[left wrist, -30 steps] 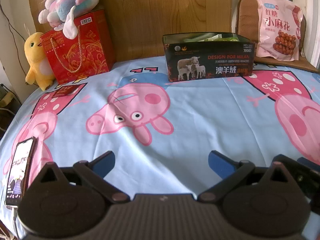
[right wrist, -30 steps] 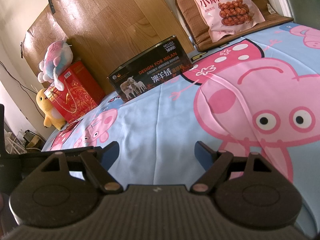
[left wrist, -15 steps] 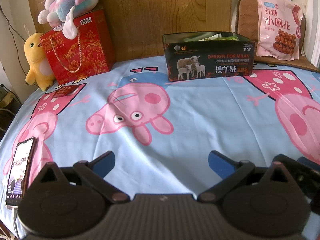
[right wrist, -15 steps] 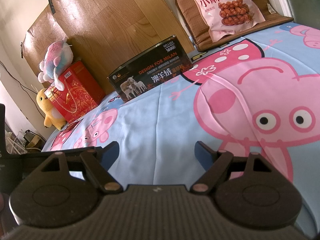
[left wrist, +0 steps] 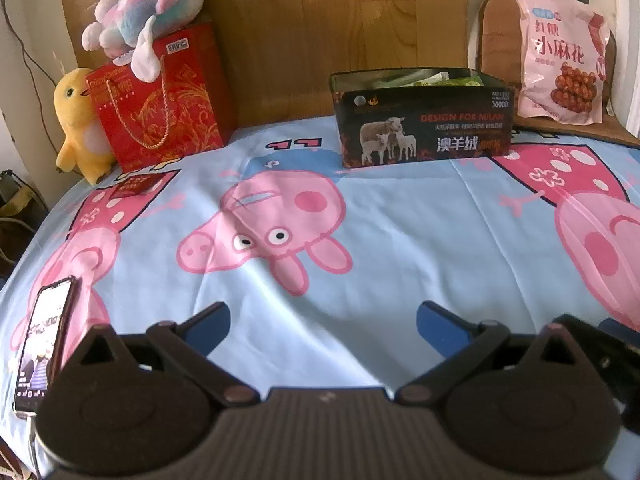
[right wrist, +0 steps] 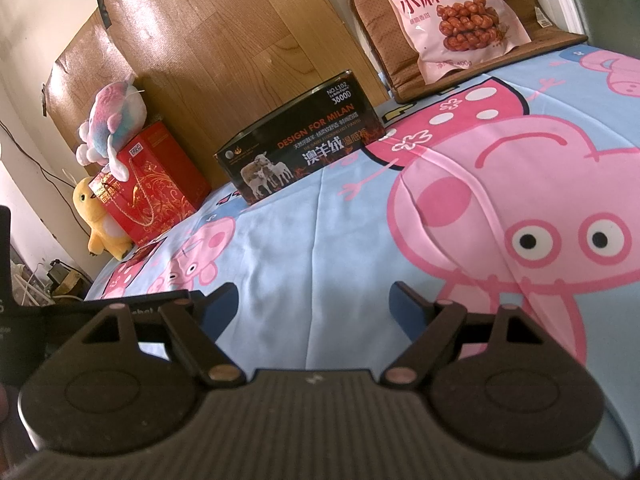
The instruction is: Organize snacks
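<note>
while angled downward, both grippers (left wrist: 322, 326) (right wrist: 310, 306) gape empty.

Glossy plastic snack bag (left wrist: 560, 56), printed cloth sheet (left wrist: 400, 248), glossy wood-grain board (right wrist: 224, 40).

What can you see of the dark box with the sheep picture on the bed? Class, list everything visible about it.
The dark box is a long rectangular carton, apparently printed cardboard, black with flame-like orange along its base, three sheep pictured at the left, and the words "DESIGN FOR MILAN" above Chinese lettering. It stands upright on the cartoon-pig bedsheet, near the wooden board behind it. Its top is open, with green and pale packets showing inside. Neither gripper touches it.
</note>
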